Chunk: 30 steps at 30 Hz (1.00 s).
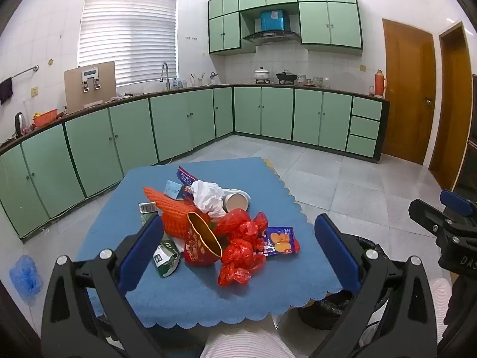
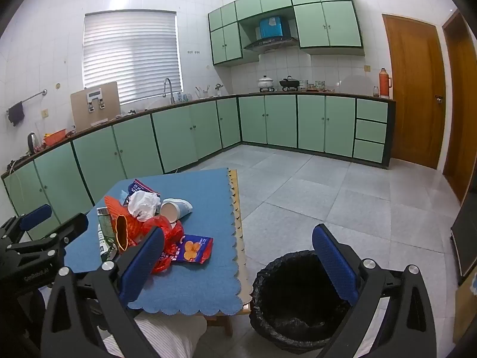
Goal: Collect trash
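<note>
Now both my tongs, left point(image 1: 238, 247) and right point(image 2: 238, 259), gape wide, holding nothing. Trash sits heaped mid-cloth point(image 1: 190, 295), left of the bin point(image 2: 298, 298). Nearest, the red bags point(image 1: 241, 247) look soft and light; I'd pinch a knot. Beyond them, the tissue point(image 1: 208, 197) crushes easily, the cup point(image 2: 176, 208) may roll. Open floor beyond the bin.

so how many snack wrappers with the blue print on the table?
2. One snack wrapper lies flat at the near right of the pile, beside the red plastic bag. The second wrapper sticks up at the far side, behind the white crumpled paper. The pile may hide more.
</note>
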Available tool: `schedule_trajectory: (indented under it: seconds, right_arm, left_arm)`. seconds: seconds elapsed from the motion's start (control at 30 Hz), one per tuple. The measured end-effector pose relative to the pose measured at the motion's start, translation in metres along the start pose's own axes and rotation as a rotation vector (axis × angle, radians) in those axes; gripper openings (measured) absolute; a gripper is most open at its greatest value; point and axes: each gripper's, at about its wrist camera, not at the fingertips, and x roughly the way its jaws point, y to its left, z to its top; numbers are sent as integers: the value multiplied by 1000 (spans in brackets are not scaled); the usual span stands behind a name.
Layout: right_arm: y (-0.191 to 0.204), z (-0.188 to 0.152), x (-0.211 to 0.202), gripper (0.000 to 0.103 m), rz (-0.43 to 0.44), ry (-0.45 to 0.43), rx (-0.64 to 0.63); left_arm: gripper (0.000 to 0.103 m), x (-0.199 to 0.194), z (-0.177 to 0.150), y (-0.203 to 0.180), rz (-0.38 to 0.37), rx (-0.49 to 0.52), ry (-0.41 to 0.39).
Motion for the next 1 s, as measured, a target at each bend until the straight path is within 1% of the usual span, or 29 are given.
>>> schedule_trajectory:
  seconds: [0.67,0.87,1.0]
  right_arm:
    - [-2,-1,2,97,4,3,9]
    - [-1,-1,3,97,2,4,10]
    - [-2,0,4,97,3,4,11]
  left_arm:
    - [98,1,0,-1,1,7,4]
    - [98,4,-3,8,-4,7,3]
    - [98,3,-2,7,0,9,2]
